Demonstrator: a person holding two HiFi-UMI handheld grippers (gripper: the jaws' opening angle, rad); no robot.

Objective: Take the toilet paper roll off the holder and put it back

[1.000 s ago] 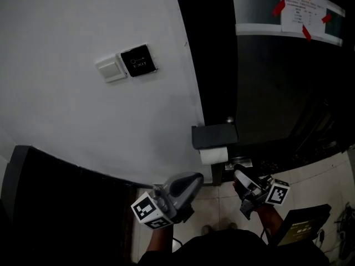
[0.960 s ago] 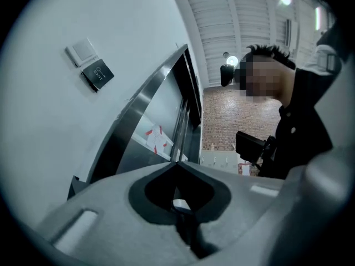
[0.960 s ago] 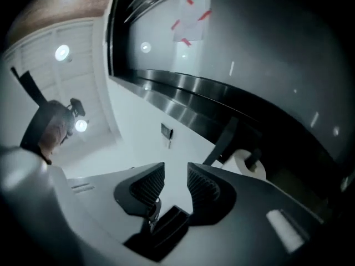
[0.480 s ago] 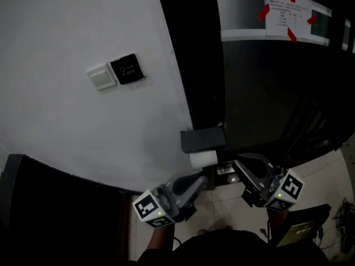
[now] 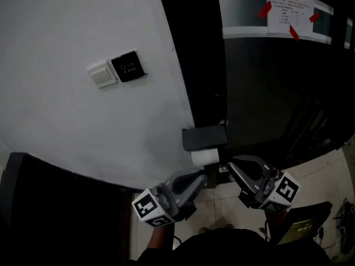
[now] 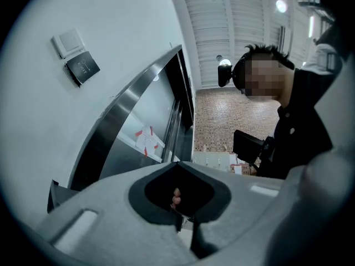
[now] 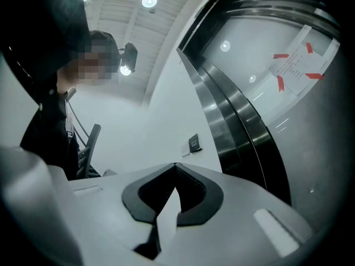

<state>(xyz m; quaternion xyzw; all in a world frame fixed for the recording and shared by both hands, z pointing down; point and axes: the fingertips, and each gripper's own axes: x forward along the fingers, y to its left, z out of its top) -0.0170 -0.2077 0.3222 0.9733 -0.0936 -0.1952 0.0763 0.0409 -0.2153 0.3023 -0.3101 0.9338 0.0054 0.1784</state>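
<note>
The white toilet paper roll (image 5: pixel 203 157) hangs under a black holder cover (image 5: pixel 204 137) fixed low at the wall's edge beside a dark door. My left gripper (image 5: pixel 201 177) points up at the roll from just below and left, jaws shut and empty. My right gripper (image 5: pixel 233 165) reaches in from the right, its tip close beside the roll, also shut with nothing held. The left gripper view shows my left gripper (image 6: pixel 178 163) with its tips meeting. In the right gripper view, my right gripper (image 7: pixel 175 165) has its tips together. Neither gripper view shows the roll.
A white switch (image 5: pixel 102 75) and a black exit button (image 5: pixel 128 66) sit on the white wall. The dark door carries a notice (image 5: pixel 291 11) taped with red tape. Pale tiled floor (image 5: pixel 327 170) lies below, with a dark box (image 5: pixel 302 226) at lower right.
My right gripper has risen and moved left toward the roll, and its jaws have closed. The head view has shifted slightly. My left gripper has barely moved.
</note>
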